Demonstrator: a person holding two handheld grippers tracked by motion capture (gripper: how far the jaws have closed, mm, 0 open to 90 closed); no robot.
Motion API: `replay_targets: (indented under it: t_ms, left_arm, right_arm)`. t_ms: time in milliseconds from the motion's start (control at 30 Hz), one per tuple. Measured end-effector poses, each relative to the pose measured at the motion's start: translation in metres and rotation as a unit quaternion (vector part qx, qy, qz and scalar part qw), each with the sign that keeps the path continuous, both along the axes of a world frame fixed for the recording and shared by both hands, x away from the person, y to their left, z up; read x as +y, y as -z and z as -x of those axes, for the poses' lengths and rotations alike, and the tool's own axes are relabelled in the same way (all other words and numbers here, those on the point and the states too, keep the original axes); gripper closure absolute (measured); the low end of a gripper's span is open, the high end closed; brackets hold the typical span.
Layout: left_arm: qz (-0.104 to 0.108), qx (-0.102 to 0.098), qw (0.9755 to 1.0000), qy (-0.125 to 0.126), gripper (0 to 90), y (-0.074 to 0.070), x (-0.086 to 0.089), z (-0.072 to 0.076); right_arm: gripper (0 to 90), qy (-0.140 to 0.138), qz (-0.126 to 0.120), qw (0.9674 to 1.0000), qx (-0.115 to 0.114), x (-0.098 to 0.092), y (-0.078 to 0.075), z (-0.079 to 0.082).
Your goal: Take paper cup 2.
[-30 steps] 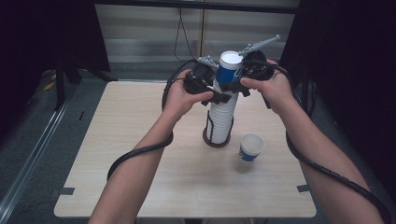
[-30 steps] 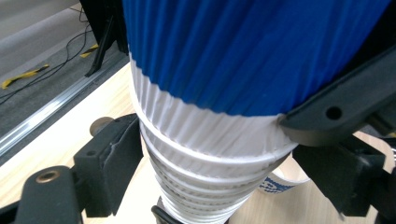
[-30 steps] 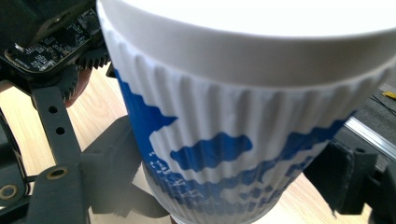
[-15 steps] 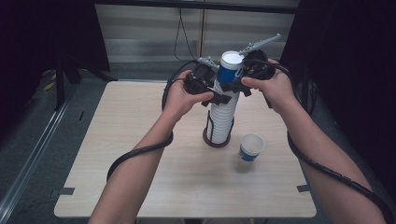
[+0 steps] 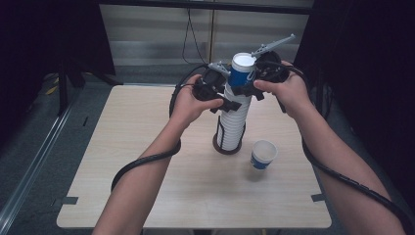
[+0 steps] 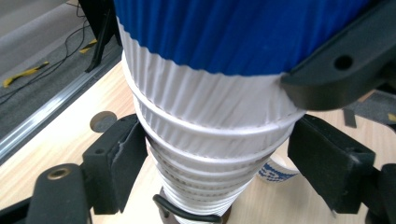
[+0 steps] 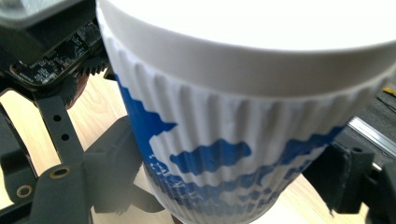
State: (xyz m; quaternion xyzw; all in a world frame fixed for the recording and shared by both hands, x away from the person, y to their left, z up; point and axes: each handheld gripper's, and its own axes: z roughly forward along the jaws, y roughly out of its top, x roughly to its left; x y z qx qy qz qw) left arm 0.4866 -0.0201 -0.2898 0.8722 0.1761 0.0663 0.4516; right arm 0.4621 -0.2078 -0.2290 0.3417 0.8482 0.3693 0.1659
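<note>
At the upper centre of the high view, the top paper cup (image 5: 242,71) is clamped by the right tongs (image 5: 243,90), apparently to be lifted off. The stack of paper cups (image 5: 232,122) below is braced by the left tongs (image 5: 226,104), closed around it. The stack sits in a round holder (image 5: 227,145) on the tabletop (image 5: 147,161); a separate cup (image 5: 263,154), seemingly empty, stands just right of it.

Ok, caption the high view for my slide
Both tongs grip the cup stack; a single cup stands beside it.

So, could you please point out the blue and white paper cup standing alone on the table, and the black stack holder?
Blue and white paper cup (image 5: 263,154), high view, its side.
Black stack holder (image 5: 226,149), high view, base ring.
</note>
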Motion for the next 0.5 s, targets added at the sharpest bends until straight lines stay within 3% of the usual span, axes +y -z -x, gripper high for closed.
replay_targets:
  t_ms: [100,500]
  left_arm:
    - [0.011,0.006,0.9999,0.000,22.2,0.0025,0.0023,-0.0017]
    - [0.014,0.018,0.9997,-0.001,24.0,0.0037,0.0055,-0.0018]
  right_arm:
    - [20.3,0.002,-0.012,0.9999,-0.005,-0.0013,-0.0026,0.0005]
    - [20.2,-0.001,-0.003,1.0000,-0.004,-0.0009,-0.0054,0.0009]
